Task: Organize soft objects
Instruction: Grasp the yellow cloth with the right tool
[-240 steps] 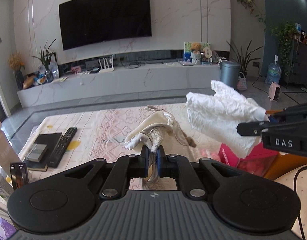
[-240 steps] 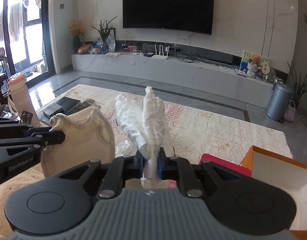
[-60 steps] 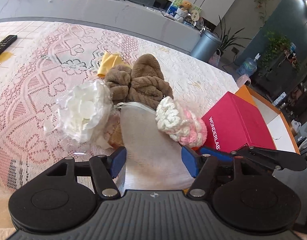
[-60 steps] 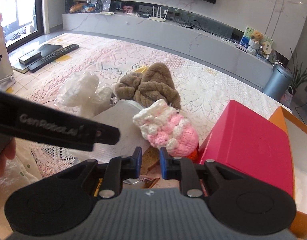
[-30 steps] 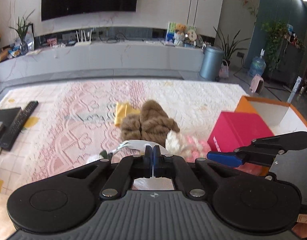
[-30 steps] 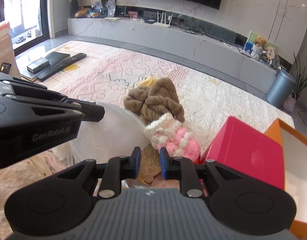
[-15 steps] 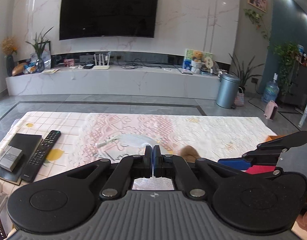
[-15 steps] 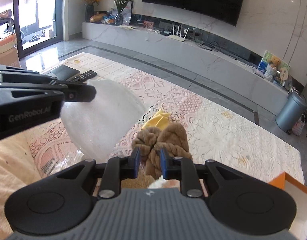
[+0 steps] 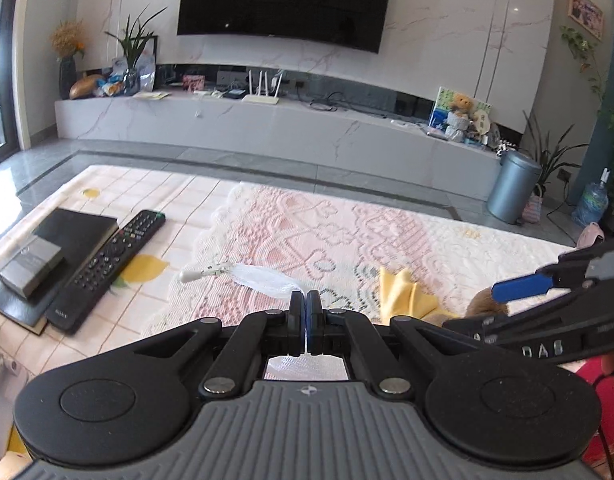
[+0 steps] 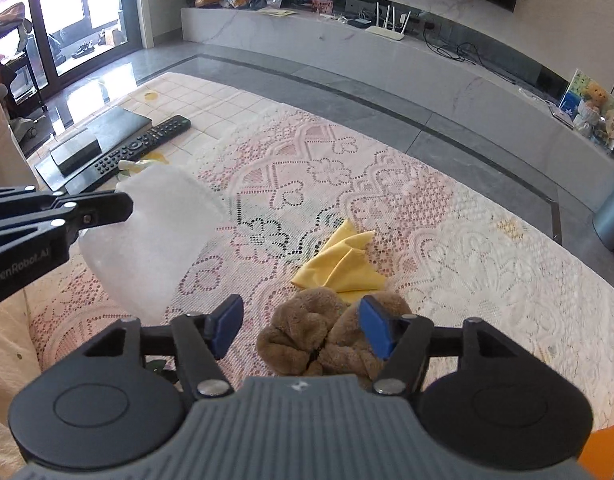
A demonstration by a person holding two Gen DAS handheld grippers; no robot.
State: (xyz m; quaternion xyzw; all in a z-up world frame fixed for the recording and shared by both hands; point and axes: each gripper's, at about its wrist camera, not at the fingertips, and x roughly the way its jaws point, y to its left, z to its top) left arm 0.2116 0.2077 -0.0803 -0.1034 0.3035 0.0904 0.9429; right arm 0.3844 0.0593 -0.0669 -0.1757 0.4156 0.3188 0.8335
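Left tool (image 9: pixel 306 307) pinched a white mesh bag (image 10: pixel 155 236) (held above the lace cloth (image 10: pixel 387 184)). Right tool (image 10: pixel 301 324) had just been opening, jaws wide, nothing gripped, over a brown plush scrunchie (image 10: pixel 319 336); yellow cloth (image 10: pixel 343 264) just beyond on the table.

left gripper (image 9: pixel 306 322) clamped tight; right gripper (image 10: pixel 299 325) fingers just spread, nothing gripped.

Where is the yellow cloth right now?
The yellow cloth lies on the lace table cover, touching the far side of the brown fuzzy bundle. In the right wrist view it is just past the open right tool.
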